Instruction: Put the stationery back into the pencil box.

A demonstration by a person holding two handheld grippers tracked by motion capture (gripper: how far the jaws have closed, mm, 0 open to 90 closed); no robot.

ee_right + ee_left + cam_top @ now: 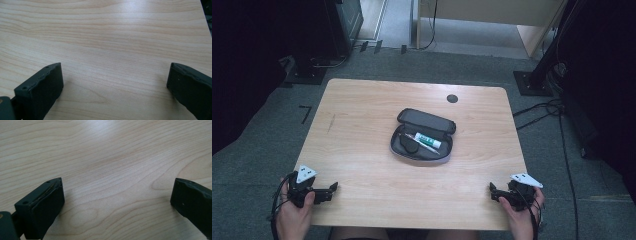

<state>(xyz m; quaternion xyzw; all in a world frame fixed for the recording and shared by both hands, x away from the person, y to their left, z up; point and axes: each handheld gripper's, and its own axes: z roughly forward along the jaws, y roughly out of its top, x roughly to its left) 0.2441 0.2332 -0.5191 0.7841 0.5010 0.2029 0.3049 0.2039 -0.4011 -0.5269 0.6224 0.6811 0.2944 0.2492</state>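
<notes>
Left claw rests at the near left corner of the pale wood-grain worktop, jaws wide apart and empty; bare wood lies between them in the left gripper view. Right claw sits mirrored at the near right corner, jaws equally wide, holding nothing. Both appear parked clear of the work, likely a ready stance.

The grey oval zip-up fabric pouch lies well ahead of both claws, roughly midway between them, its lid flipped back away from them. Inside lie a white-and-green tube and a dark rounded item, exposed for picking from the near side.
</notes>
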